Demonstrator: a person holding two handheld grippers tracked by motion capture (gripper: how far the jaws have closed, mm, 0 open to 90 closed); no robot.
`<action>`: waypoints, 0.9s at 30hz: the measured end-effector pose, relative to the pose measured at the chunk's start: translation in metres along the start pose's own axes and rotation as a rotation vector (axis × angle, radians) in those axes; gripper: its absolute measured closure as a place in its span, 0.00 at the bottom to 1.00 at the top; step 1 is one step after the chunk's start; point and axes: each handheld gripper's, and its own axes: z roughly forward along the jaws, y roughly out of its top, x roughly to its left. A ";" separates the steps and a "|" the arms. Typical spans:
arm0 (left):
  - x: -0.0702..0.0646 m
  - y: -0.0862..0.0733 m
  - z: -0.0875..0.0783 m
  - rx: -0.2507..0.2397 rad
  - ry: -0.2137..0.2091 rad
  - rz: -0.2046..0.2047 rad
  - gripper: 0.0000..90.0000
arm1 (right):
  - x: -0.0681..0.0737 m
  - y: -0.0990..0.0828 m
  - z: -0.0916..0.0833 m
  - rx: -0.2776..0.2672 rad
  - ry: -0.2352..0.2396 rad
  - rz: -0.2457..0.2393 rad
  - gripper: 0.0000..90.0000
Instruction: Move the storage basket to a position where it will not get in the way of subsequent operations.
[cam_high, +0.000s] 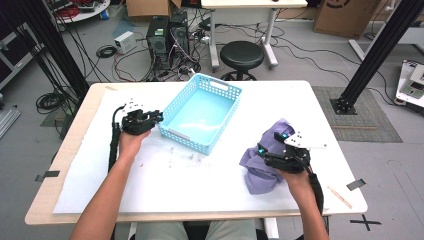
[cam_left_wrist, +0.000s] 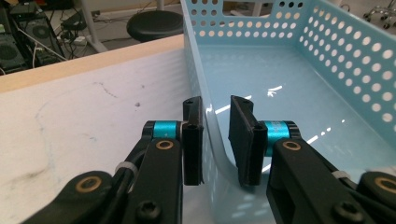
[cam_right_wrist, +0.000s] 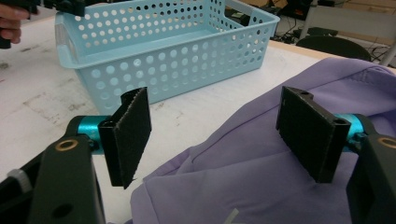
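Note:
A light blue perforated basket (cam_high: 220, 88) stands empty at the middle of the table. My left gripper (cam_high: 157, 118) is at its near left corner. In the left gripper view the jaws (cam_left_wrist: 217, 101) straddle the basket's wall (cam_left_wrist: 211, 126), one pad outside and one inside, closed onto it. A crumpled purple cloth (cam_high: 259, 178) lies at the right of the table. My right gripper (cam_high: 271, 142) hovers low over it. In the right gripper view its jaws (cam_right_wrist: 215, 93) stand wide apart above the cloth (cam_right_wrist: 243, 163), with the basket (cam_right_wrist: 177, 60) beyond.
White paper (cam_high: 165, 185) covers the wooden table. A black stool (cam_high: 242, 54), computer towers (cam_high: 167, 35) and loose cables stand on the floor behind the table. A black frame post (cam_high: 375, 50) rises at the right.

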 end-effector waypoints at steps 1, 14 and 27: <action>0.000 0.000 -0.004 -0.002 -0.001 0.001 0.83 | 0.001 0.000 0.001 -0.001 0.001 -0.002 0.30; 0.013 -0.002 0.012 0.027 -0.030 -0.153 0.55 | 0.005 0.004 0.009 -0.001 0.025 -0.015 0.30; -0.003 0.005 0.019 0.114 0.004 -0.040 0.86 | 0.002 0.003 0.008 0.001 0.023 -0.013 0.30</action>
